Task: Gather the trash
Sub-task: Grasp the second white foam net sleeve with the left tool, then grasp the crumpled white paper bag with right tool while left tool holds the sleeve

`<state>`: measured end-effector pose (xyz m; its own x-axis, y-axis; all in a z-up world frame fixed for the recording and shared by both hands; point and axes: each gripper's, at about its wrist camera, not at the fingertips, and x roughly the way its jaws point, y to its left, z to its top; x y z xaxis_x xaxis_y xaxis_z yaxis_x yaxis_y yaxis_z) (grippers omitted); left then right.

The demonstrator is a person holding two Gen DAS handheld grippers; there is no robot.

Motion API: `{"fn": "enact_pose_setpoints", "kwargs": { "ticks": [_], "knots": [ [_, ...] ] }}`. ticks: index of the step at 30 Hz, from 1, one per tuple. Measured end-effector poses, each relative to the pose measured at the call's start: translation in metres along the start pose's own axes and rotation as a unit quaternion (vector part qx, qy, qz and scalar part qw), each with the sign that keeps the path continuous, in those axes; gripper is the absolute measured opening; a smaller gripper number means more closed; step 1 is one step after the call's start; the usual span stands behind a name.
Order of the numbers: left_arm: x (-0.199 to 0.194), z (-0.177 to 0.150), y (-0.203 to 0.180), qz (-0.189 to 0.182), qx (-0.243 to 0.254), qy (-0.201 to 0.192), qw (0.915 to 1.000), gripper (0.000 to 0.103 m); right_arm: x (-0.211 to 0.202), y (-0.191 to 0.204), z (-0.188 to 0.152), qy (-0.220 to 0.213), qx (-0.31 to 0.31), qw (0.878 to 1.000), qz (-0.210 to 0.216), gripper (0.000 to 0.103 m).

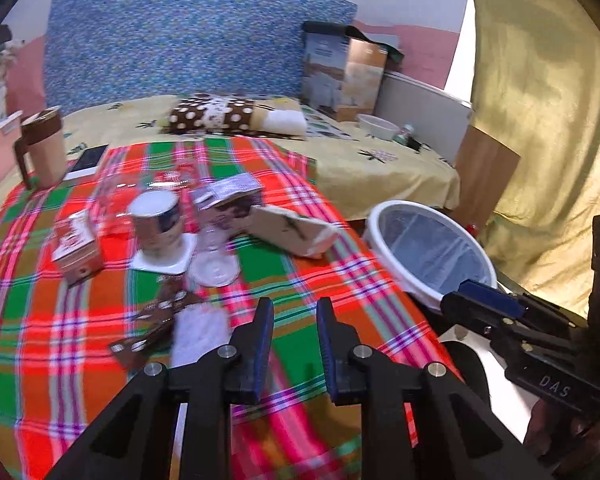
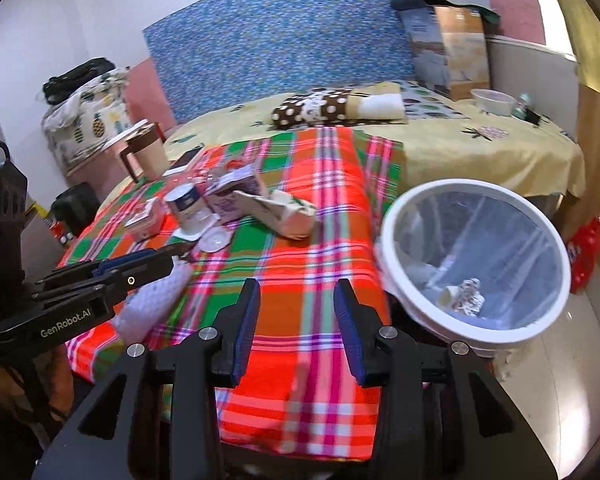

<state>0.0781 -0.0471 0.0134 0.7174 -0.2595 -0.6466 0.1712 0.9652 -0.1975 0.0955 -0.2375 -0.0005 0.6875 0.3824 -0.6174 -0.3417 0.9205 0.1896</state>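
Several pieces of trash lie on the plaid cloth (image 1: 320, 280): an upturned paper cup (image 1: 158, 228), a clear plastic cup (image 1: 214, 264), a flattened beige carton (image 1: 292, 232), a purple carton (image 1: 230, 196), a small red box (image 1: 76, 246), brown wrappers (image 1: 156, 320) and a white wad (image 1: 198, 332). My left gripper (image 1: 295, 308) hovers over the cloth just right of the wad, open and empty. My right gripper (image 2: 297, 286) is open and empty too, above the cloth left of the white-rimmed lined bin (image 2: 474, 185), which holds some crumpled trash (image 2: 466, 290).
A brown-lidded mug (image 1: 44, 148) and a phone (image 1: 88, 158) sit at the cloth's far left. Behind are a dotted pillow (image 1: 220, 114), a cardboard box (image 1: 344, 72) and a white bowl (image 1: 376, 126). A yellow curtain (image 1: 540, 120) hangs on the right.
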Motion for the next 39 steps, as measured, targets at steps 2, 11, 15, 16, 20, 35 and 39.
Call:
{"fn": "enact_pose_setpoints", "kwargs": {
  "ticks": [2,11,15,16,20,35,39],
  "knots": [
    [-0.006,-0.004,0.009,0.007,-0.007,-0.003,0.9999,0.032,0.0,0.004,0.0,-0.001,-0.006,1.0,0.004,0.041],
    [-0.013,-0.022,0.04,0.04,-0.034,0.005,0.9986,0.04,0.01,0.015,0.002,0.004,-0.017,1.0,0.013,0.041],
    [-0.005,-0.033,0.044,0.042,-0.038,0.023,0.9981,0.041,0.015,0.017,0.003,0.003,-0.024,1.0,0.013,0.048],
    [-0.003,-0.035,0.044,0.042,-0.039,0.028,0.998,0.041,0.016,0.018,0.004,0.004,-0.026,1.0,0.012,0.051],
    [0.01,-0.044,0.047,0.043,-0.043,0.052,0.9968,0.04,0.022,0.018,0.006,0.008,-0.032,0.999,0.009,0.053],
    [0.006,-0.022,0.043,0.006,-0.032,0.028,0.9991,0.028,0.065,0.004,0.034,0.027,-0.041,0.999,-0.006,0.053],
    [0.004,-0.01,0.049,0.011,-0.038,0.017,0.9991,0.028,0.079,0.001,0.04,0.042,-0.047,0.998,0.004,0.053]
  ]
}}
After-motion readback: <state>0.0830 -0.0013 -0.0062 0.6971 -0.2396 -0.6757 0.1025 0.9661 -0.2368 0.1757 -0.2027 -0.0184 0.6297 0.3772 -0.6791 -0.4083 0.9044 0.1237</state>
